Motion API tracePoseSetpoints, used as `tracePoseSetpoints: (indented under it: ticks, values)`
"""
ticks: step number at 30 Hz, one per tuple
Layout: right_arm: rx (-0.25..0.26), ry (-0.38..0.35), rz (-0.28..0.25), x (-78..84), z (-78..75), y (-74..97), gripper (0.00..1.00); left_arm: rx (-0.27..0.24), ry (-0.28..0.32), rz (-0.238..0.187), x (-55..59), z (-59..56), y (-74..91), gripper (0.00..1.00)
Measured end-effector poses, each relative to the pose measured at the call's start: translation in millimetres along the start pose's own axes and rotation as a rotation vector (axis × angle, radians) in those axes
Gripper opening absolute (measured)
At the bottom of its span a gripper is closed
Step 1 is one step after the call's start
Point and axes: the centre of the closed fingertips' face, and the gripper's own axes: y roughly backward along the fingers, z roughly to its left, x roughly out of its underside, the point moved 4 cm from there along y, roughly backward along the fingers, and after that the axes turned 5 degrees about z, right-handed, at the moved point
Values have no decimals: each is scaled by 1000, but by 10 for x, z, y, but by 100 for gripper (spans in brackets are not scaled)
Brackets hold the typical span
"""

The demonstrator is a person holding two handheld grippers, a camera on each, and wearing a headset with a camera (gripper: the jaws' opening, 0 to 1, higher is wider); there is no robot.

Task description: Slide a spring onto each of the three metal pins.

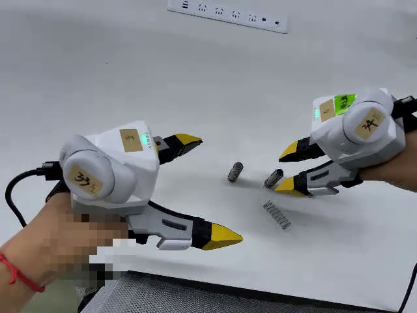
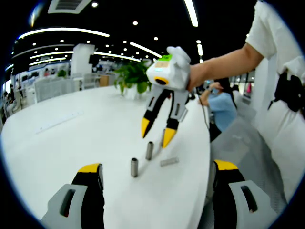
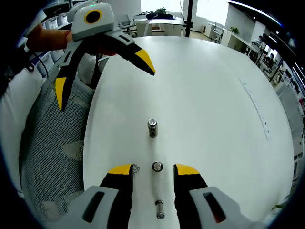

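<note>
Two short upright metal pieces stand on the white table, one (image 1: 235, 171) (image 2: 134, 167) (image 3: 152, 128) ribbed like a spring on a pin, the other (image 1: 273, 177) (image 2: 149, 150) (image 3: 157, 166) close to it. A loose spring (image 1: 277, 214) (image 2: 169, 162) lies flat nearby. My right gripper (image 1: 285, 171) (image 3: 152, 169) (image 2: 155, 133) is open, with the nearer upright piece between its yellow fingertips and not touched. My left gripper (image 1: 207, 188) (image 2: 156, 168) (image 3: 102, 78) is wide open and holds nothing, off to the left of the pieces.
A white power strip (image 1: 228, 14) lies at the table's far edge. A mesh chair back (image 1: 195, 297) (image 3: 52, 143) sits just below the near table edge (image 1: 260, 290). Cables trail from both grippers. Bare table surrounds the pieces.
</note>
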Motion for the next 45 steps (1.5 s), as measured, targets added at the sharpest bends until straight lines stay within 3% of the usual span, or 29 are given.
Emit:
tracePoseSetpoints:
  ticks: [8, 12, 23, 30, 38, 45]
  values:
    - [29, -37, -79, -8, 61, 257, 48, -8, -14, 17, 4, -17, 39, 96]
    - [41, -42, -114, 65, 27, 307, 52, -14, -21, 27, 6, -13, 50, 96]
    - [78, -101, -211, 178, 170, 495, 63, -24, -74, 69, -17, -43, 60, 93]
    - [98, -155, -280, 424, 145, 602, 69, -29, -127, 105, -48, -72, 58, 90]
    - [119, -209, -340, 620, 283, 708, 76, -20, -202, 158, -105, -94, 21, 80]
    - [125, -250, -396, 816, 384, 734, 81, 20, -278, 211, -179, -172, -106, 70]
